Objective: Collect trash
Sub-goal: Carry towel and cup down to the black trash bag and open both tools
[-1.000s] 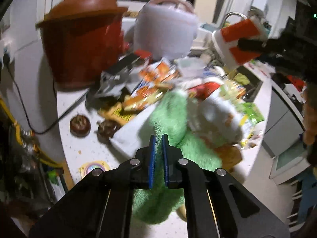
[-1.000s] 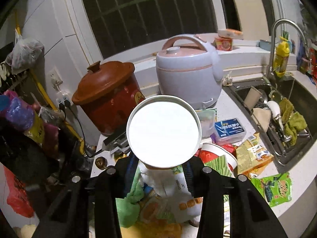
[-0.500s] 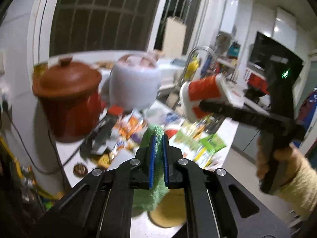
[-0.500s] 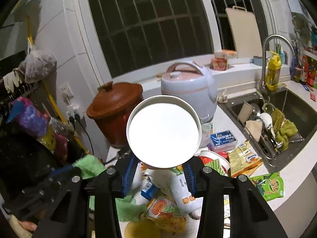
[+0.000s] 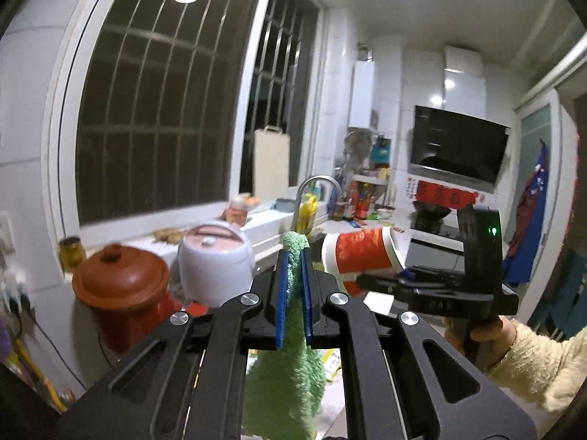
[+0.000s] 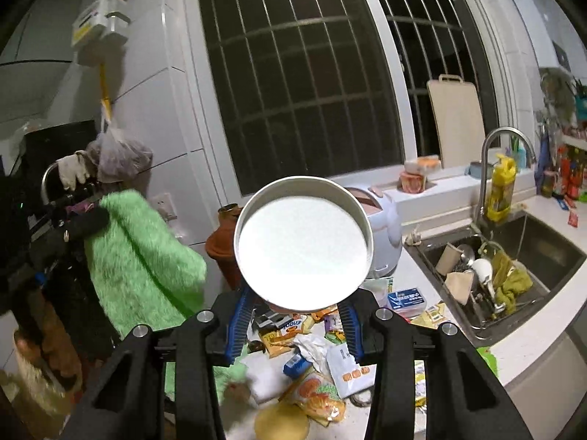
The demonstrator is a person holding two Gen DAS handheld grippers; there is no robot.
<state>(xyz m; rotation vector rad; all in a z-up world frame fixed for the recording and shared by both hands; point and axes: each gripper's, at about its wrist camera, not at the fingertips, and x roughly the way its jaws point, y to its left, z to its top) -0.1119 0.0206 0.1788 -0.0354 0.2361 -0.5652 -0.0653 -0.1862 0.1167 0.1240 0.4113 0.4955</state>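
My left gripper [image 5: 293,293] is shut on a fuzzy green cloth [image 5: 290,374], which hangs down below the fingers, lifted well above the counter. The cloth also shows in the right wrist view [image 6: 143,260] at the left. My right gripper [image 6: 297,324] is shut on a red and white paper cup [image 6: 302,253], its white bottom facing the camera. The cup also shows in the left wrist view [image 5: 361,256], held on its side at the right. Snack wrappers and packets [image 6: 312,363] lie scattered on the white counter [image 6: 528,330] below.
A brown clay pot [image 5: 121,286] and a white rice cooker [image 5: 214,260] stand at the back of the counter. A sink [image 6: 506,271] with dishes and a tap is at the right. A cutting board [image 6: 458,117] leans at the window.
Both grippers have risen high above the counter. The green cloth came up with the left gripper and now hangs free. The right gripper keeps the cup.
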